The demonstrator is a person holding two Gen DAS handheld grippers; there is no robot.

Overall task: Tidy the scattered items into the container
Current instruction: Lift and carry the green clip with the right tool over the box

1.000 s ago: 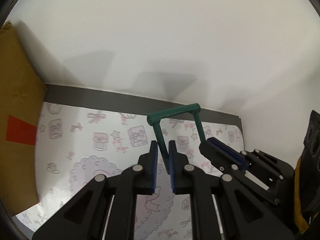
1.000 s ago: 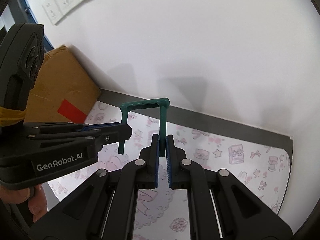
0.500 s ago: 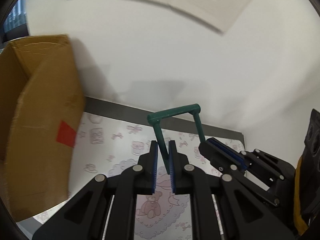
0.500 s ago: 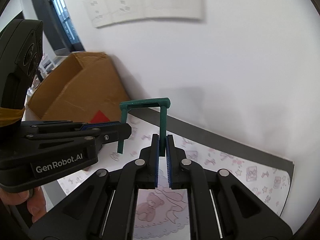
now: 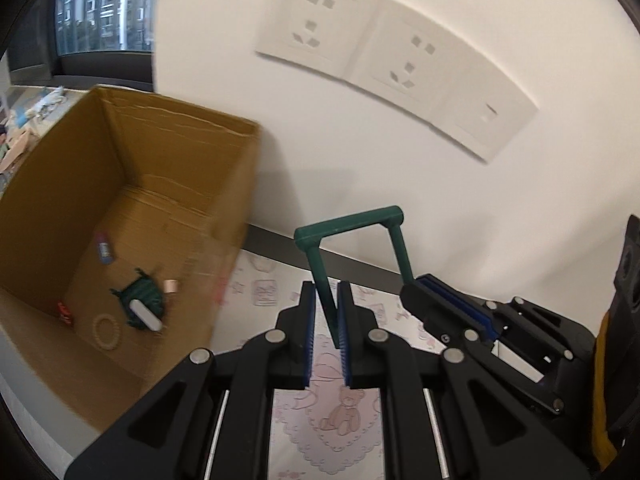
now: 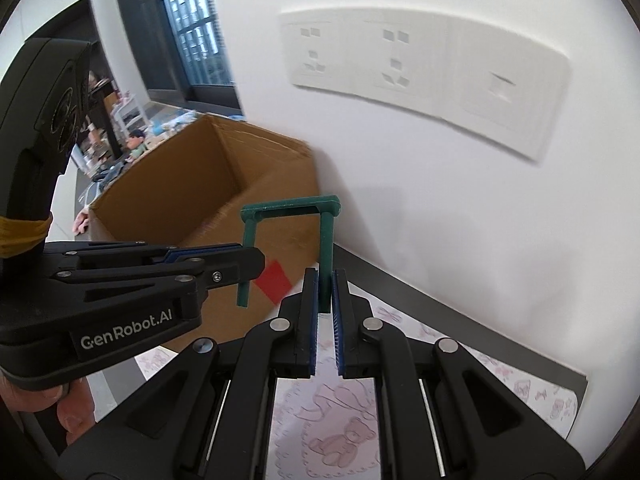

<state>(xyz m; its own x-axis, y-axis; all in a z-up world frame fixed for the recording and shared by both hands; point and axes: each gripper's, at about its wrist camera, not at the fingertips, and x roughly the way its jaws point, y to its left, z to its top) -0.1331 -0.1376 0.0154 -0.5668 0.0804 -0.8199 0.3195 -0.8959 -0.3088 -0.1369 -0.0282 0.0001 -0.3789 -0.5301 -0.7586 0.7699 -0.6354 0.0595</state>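
A dark green U-shaped frame (image 5: 348, 226) hangs in the air above the mat, one leg in each gripper. My left gripper (image 5: 325, 300) is shut on its left leg, and my right gripper (image 6: 325, 284) is shut on the other leg of the green frame (image 6: 292, 210). In the left wrist view the right gripper (image 5: 436, 300) reaches in from the right; in the right wrist view the left gripper (image 6: 244, 258) comes in from the left. The open cardboard box (image 5: 168, 152) stands to the left, also seen as the box (image 6: 192, 184) in the right wrist view, holding several small items.
A pink-patterned mat (image 5: 360, 412) covers the dark table below. A white wall with a row of sockets (image 5: 396, 64) rises right behind. Inside the box lie a green bundle (image 5: 140, 300), a white stick, a ring and other small pieces. A window (image 6: 188, 28) is at far left.
Both grippers have lifted the green frame together and carried it toward the box. The views tilted up, so the box's open inside and the wall sockets now show.
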